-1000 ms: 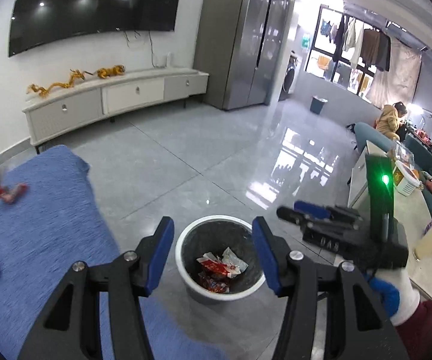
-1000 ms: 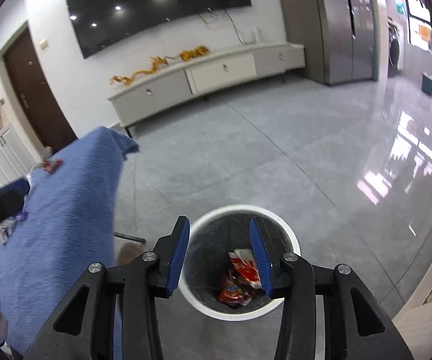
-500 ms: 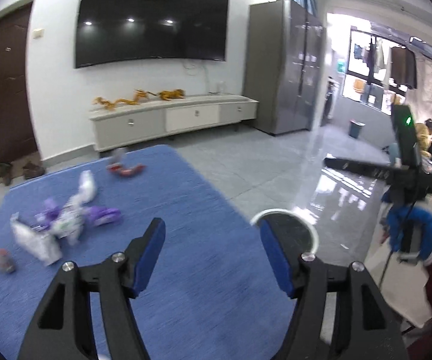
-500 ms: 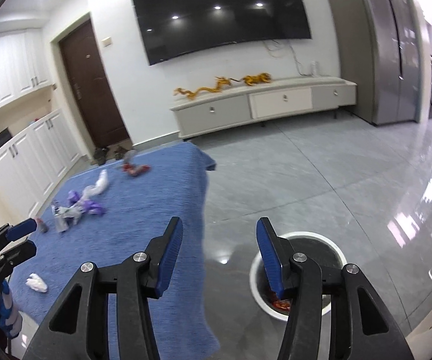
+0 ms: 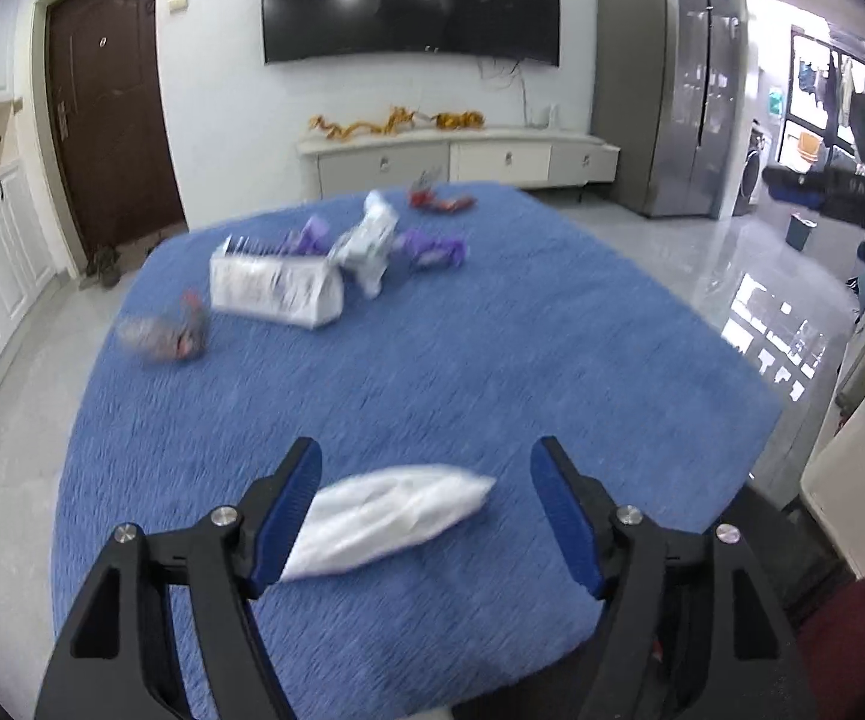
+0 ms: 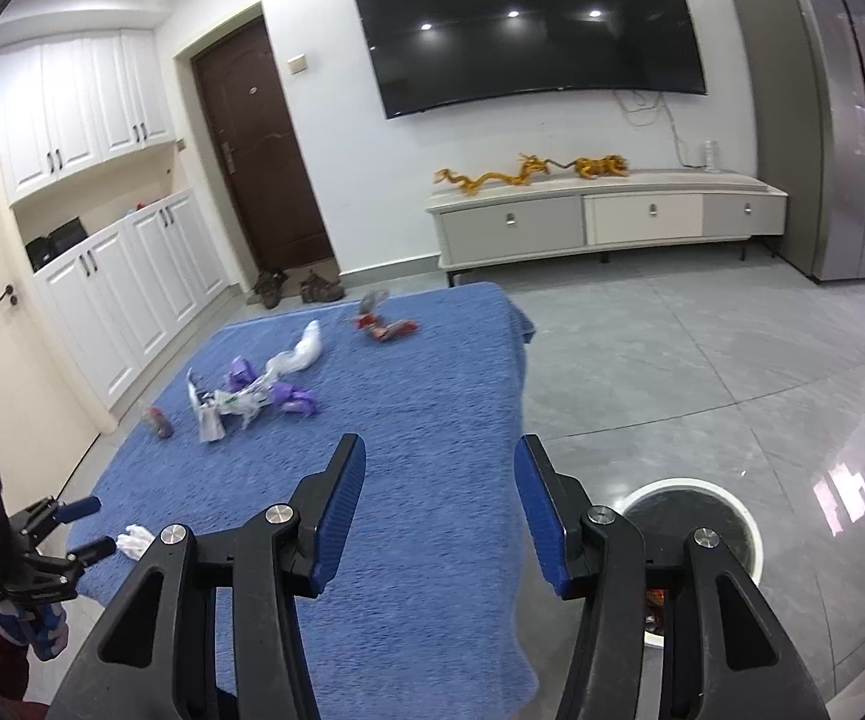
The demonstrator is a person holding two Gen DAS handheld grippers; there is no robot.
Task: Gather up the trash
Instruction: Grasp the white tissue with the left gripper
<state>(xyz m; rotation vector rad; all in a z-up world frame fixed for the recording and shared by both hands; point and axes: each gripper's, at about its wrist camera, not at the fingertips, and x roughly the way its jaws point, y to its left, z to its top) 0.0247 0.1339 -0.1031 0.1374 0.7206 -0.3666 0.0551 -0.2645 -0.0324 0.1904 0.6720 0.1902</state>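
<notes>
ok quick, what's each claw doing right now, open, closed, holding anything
Left claw: open, empty, its fingers on either side of a white plastic bag on the blue cloth.
Right claw: open, empty, over the cloth's edge beside the trash bin.

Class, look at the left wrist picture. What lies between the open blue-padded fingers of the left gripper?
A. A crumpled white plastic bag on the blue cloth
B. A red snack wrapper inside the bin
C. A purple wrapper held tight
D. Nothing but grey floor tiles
A: the crumpled white plastic bag lies on the blue cloth between the spread fingers of the left gripper, not gripped.
</notes>
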